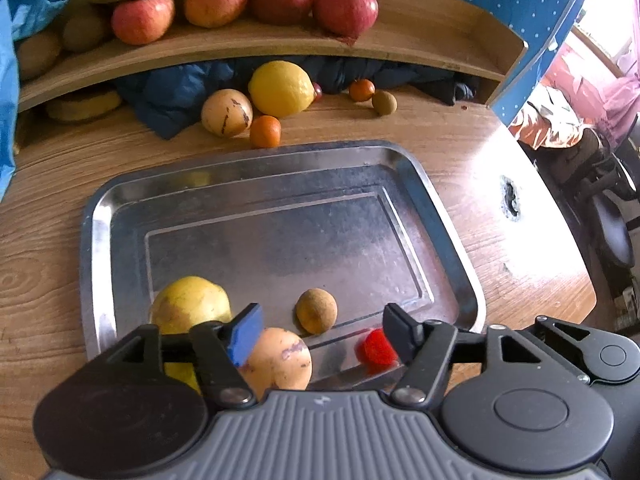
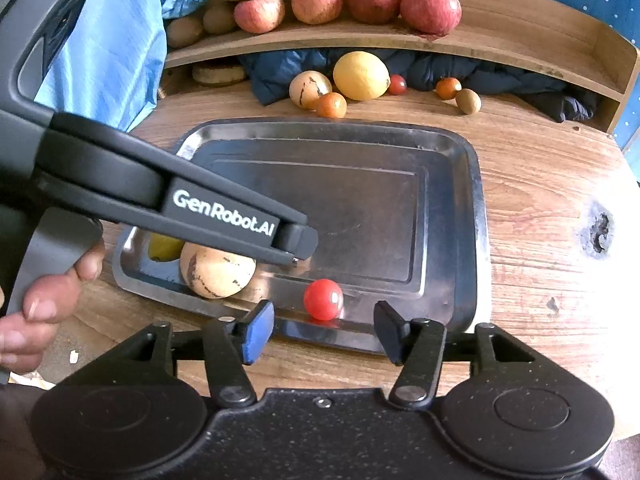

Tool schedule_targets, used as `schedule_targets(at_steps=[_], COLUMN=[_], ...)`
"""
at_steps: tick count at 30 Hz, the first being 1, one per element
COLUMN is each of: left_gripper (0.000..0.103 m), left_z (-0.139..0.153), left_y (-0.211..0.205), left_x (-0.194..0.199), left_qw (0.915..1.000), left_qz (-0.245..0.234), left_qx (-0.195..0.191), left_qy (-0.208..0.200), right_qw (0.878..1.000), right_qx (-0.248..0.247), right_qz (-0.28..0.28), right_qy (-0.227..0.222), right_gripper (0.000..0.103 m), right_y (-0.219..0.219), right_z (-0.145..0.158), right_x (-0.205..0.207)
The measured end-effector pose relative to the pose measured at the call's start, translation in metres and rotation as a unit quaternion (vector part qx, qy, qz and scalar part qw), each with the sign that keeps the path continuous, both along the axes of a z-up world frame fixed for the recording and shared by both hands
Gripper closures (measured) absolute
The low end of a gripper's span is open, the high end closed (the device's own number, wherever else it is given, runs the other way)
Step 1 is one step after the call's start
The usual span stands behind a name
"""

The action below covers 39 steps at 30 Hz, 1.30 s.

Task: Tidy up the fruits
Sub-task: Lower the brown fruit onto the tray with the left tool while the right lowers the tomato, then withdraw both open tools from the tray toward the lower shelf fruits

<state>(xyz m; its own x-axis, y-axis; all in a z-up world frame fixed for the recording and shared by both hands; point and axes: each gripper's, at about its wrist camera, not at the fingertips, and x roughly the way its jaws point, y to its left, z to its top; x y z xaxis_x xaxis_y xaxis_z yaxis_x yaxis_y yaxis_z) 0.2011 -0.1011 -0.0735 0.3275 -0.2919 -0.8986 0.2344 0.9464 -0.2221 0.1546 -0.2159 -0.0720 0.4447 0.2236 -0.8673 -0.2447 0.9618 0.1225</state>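
A steel tray lies on the wooden table. In it are a yellow fruit, a beige speckled fruit, a small brown fruit and a red cherry tomato. My left gripper is open above the tray's near end, over the beige fruit. My right gripper is open at the tray's near rim, just short of the tomato. Beyond the tray lie a lemon, another beige fruit, small oranges and a brown fruit.
A curved wooden shelf at the back holds several red apples, kiwis and bananas. Dark blue cloth lies under it. A blue plastic bag hangs at the left. The table edge drops off at the right.
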Motion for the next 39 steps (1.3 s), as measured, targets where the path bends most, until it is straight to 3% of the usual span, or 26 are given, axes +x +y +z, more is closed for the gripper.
schedule_targets(at_steps=[5,9,13,26,39], left_gripper=[0.017,0.004,0.001,0.001,0.001], left_z=[0.011,0.018,0.020,0.008,0.007], left_y=[0.010,0.020,0.029,0.063,0.092], left_x=[-0.014,-0.024,-0.031,-0.047,-0.037], left_qw=[0.9999,0.9996,0.9994,0.9952,0.9893], left_qz=[0.014,0.027,0.032,0.060,0.097], left_qx=[-0.002,0.002,0.011,0.071,0.104], left_qy=[-0.010,-0.011,-0.007,0.029,0.031], right_qw=[1.000,1.000,1.000,1.000,0.998], right_qx=[0.006,0.010,0.011,-0.017,-0.055], right_qz=[0.002,0.006,0.011,0.018,0.002], right_qy=[-0.006,-0.008,-0.009,0.007,0.015], right_gripper=[0.027,0.022,0.015,0.001,0.001], right_y=[-0.001,0.000,0.000,0.002,0.007], right_z=[0.006,0.009,0.011,0.008,0.006], right_x=[-0.009,-0.013,-0.016,-0.015,-0.002])
